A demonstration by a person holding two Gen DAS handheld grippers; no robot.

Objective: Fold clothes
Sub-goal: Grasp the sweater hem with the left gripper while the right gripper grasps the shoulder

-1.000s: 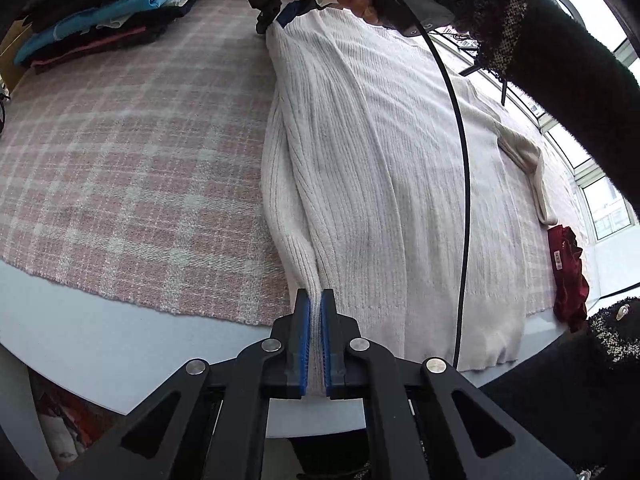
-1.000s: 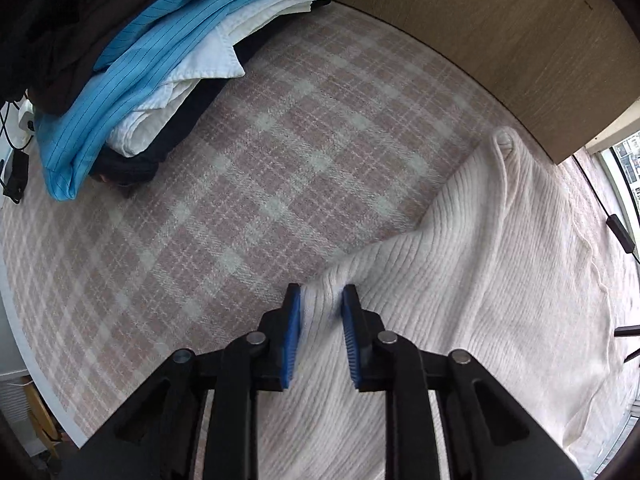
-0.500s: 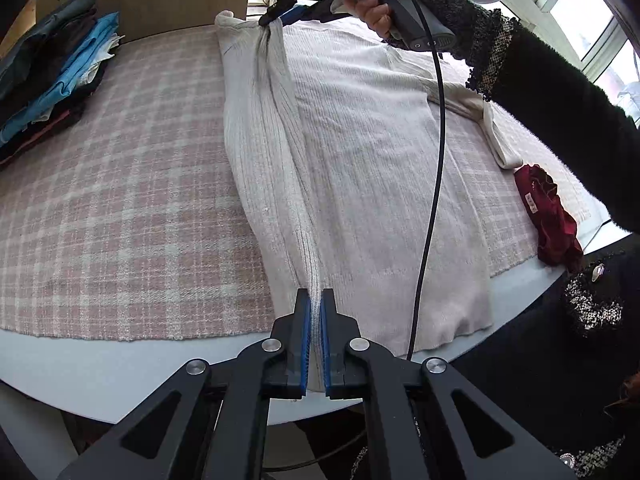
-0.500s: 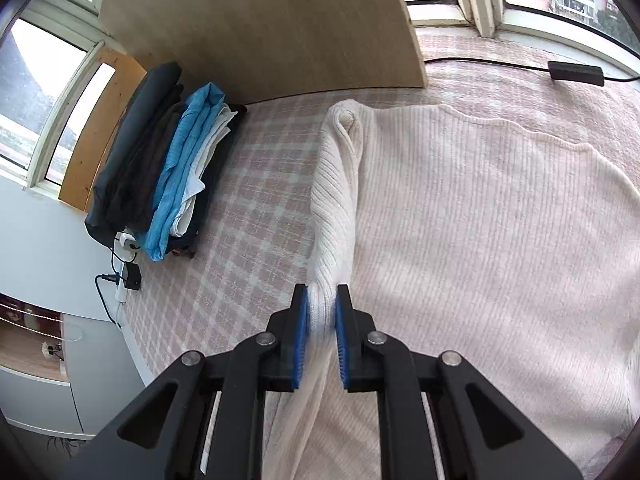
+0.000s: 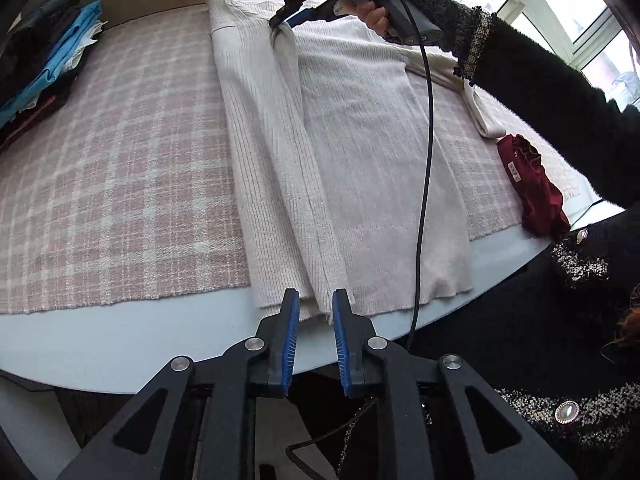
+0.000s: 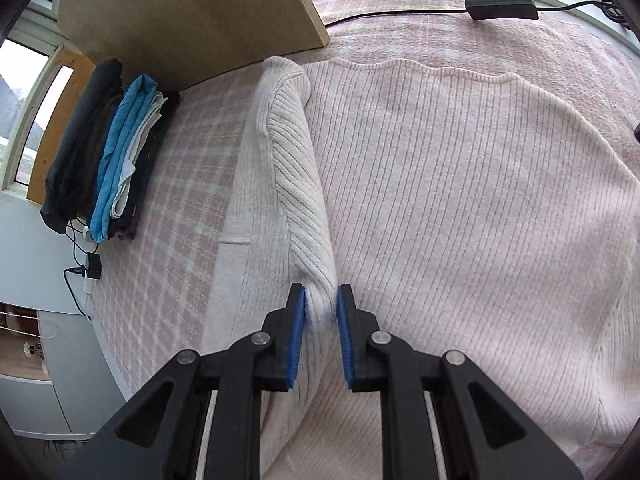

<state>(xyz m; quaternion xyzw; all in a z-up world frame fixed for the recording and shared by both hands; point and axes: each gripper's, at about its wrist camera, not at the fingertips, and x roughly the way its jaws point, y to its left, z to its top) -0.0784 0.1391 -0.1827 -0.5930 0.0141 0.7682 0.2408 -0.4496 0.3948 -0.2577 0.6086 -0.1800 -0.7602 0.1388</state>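
A cream ribbed sweater (image 5: 360,152) lies on the pink plaid cloth (image 5: 112,168), its left side folded over onto the body. My left gripper (image 5: 314,308) is open at the sweater's hem by the table's near edge, with the folded hem lying loose between the fingers. My right gripper (image 6: 321,304) is shut on a ridge of the folded fabric near the shoulder of the sweater (image 6: 460,200). It also shows in the left wrist view (image 5: 286,22) at the far end of the fold.
A stack of folded clothes (image 5: 44,68) sits at the far left, also in the right wrist view (image 6: 108,152). A dark red garment (image 5: 532,188) lies at the right table edge. A wooden board (image 6: 180,12) stands behind. A black cable (image 5: 426,160) hangs across the sweater.
Both grippers carried the sweater's left edge over onto the body. The left gripper has opened and let go of the hem. The right gripper still pinches the fabric.
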